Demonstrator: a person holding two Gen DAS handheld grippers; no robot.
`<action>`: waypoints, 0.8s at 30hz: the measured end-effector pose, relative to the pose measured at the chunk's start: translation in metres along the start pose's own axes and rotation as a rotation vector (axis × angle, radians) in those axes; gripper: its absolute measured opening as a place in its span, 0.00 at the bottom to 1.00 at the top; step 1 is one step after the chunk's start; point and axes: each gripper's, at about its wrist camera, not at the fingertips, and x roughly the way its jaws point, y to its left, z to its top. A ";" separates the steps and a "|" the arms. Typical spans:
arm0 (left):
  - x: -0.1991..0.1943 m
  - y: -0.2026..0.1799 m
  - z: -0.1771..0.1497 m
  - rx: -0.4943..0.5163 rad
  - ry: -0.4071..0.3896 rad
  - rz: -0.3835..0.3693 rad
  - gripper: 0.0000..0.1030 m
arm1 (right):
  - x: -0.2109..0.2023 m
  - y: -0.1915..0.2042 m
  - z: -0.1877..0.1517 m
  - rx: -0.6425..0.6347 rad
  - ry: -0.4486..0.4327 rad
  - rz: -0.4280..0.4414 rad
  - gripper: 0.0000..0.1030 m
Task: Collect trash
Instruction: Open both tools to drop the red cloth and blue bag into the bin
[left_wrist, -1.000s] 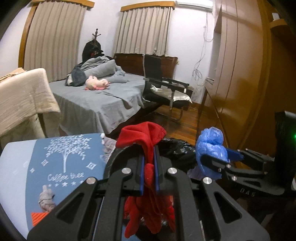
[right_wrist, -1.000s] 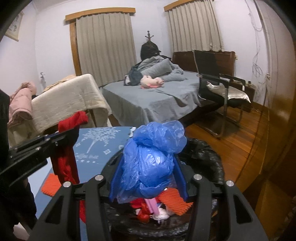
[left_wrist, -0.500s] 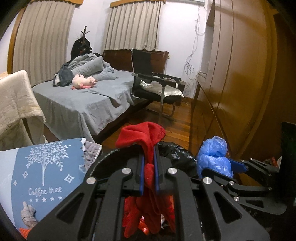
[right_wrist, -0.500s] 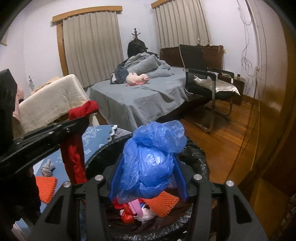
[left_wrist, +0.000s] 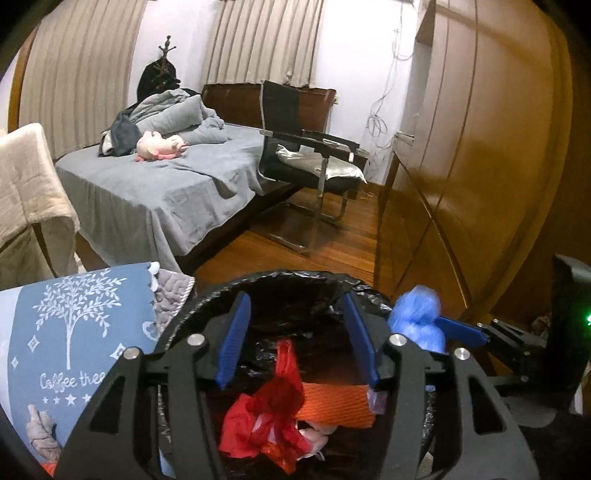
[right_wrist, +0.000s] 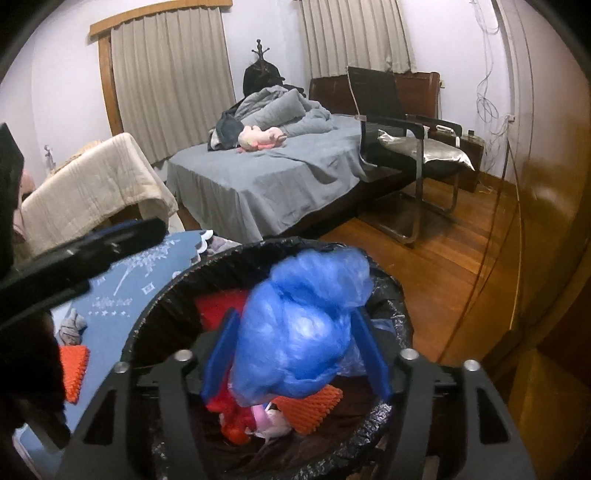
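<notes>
A bin with a black liner (left_wrist: 295, 275) (right_wrist: 388, 291) stands right below both grippers. My left gripper (left_wrist: 297, 332) is over its mouth with the jaws opening and nothing between them. A red plastic bag (left_wrist: 269, 417) lies loose in the bin beside an orange piece (left_wrist: 332, 402). My right gripper (right_wrist: 295, 350) hangs over the bin, jaws opening. A crumpled blue plastic bag (right_wrist: 303, 332) (left_wrist: 417, 325) sits blurred and loose between its blue pads. The left gripper's finger (right_wrist: 110, 243) crosses the left side of the right wrist view.
A blue mat with a tree print (left_wrist: 74, 332) lies left of the bin, with a grey crumpled scrap (right_wrist: 72, 325) and an orange piece (right_wrist: 74, 373) on it. Beyond are a grey bed (left_wrist: 155, 192), a black chair (left_wrist: 306, 155) and a wooden wardrobe (left_wrist: 480, 166) on the right.
Both grippers moved over the bin and sank. The left jaws let go of the red bag, which fell into the bin. The right jaws widened around the blue bag.
</notes>
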 end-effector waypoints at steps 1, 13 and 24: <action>-0.003 0.003 0.000 -0.004 -0.004 0.011 0.58 | 0.001 0.000 0.000 -0.003 0.000 -0.001 0.68; -0.061 0.049 -0.015 -0.048 -0.047 0.172 0.86 | -0.013 0.019 0.001 -0.006 -0.034 0.008 0.94; -0.133 0.095 -0.047 -0.106 -0.074 0.339 0.87 | -0.023 0.078 -0.008 -0.062 -0.036 0.114 0.94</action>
